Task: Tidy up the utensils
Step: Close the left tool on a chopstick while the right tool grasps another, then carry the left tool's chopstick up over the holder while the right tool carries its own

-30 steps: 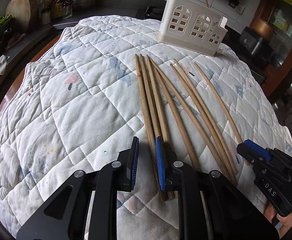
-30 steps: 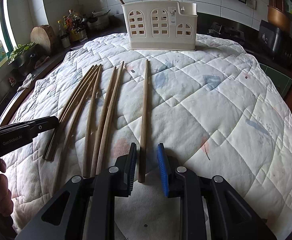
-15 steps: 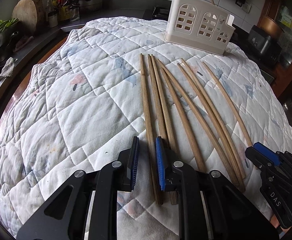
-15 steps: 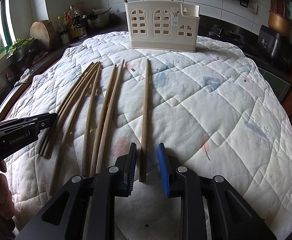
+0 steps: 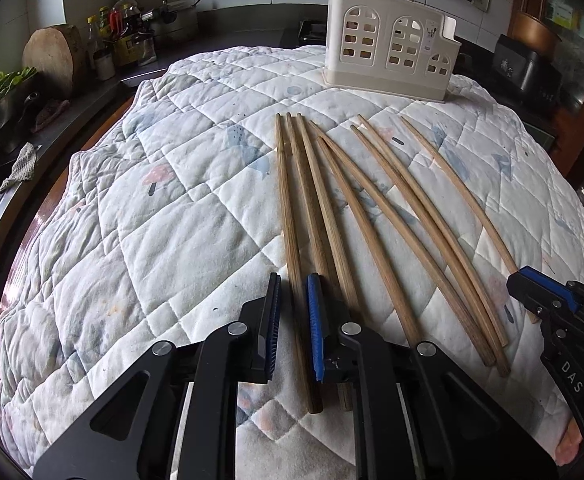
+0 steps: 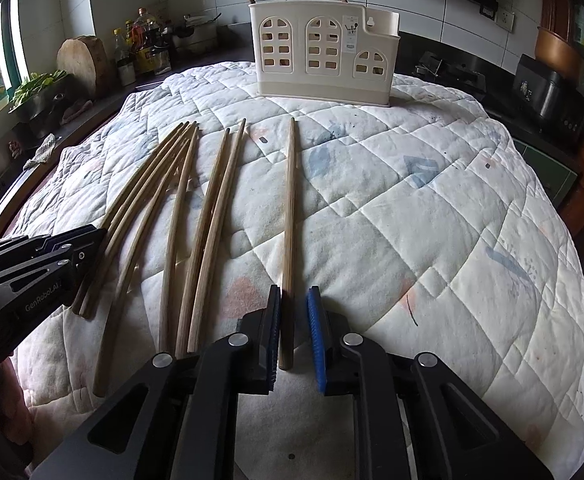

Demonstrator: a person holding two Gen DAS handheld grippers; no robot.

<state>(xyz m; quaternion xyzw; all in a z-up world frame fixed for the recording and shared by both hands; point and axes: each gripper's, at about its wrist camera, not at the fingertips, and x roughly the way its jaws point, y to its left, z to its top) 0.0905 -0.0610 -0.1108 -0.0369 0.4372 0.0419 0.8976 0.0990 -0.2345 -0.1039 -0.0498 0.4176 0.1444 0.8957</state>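
Note:
Several long wooden chopsticks [image 5: 376, 216] lie side by side on a white quilted cloth [image 5: 152, 240]. A cream utensil holder [image 5: 390, 46] stands at the far end with two sticks in it; it also shows in the right wrist view [image 6: 324, 56]. My left gripper [image 5: 294, 320] is open, its jaws on either side of the leftmost chopstick [image 5: 290, 240]. My right gripper [image 6: 294, 328] is open around the near end of the rightmost, lone chopstick [image 6: 290, 220]. The right gripper also shows at the left wrist view's right edge [image 5: 548, 296], and the left gripper at the right wrist view's left edge [image 6: 52, 256].
A dark counter along the left holds a round wooden block [image 5: 52, 56], bottles [image 5: 120, 36] and greens [image 6: 36, 84]. Dark appliances [image 6: 548, 96] stand at the far right. The cloth's right part [image 6: 452, 220] is bare.
My left gripper has shifted left, so the leftmost chopstick now lies between its jaws. My right gripper has crept forward over the lone chopstick's near end. Both stayed open.

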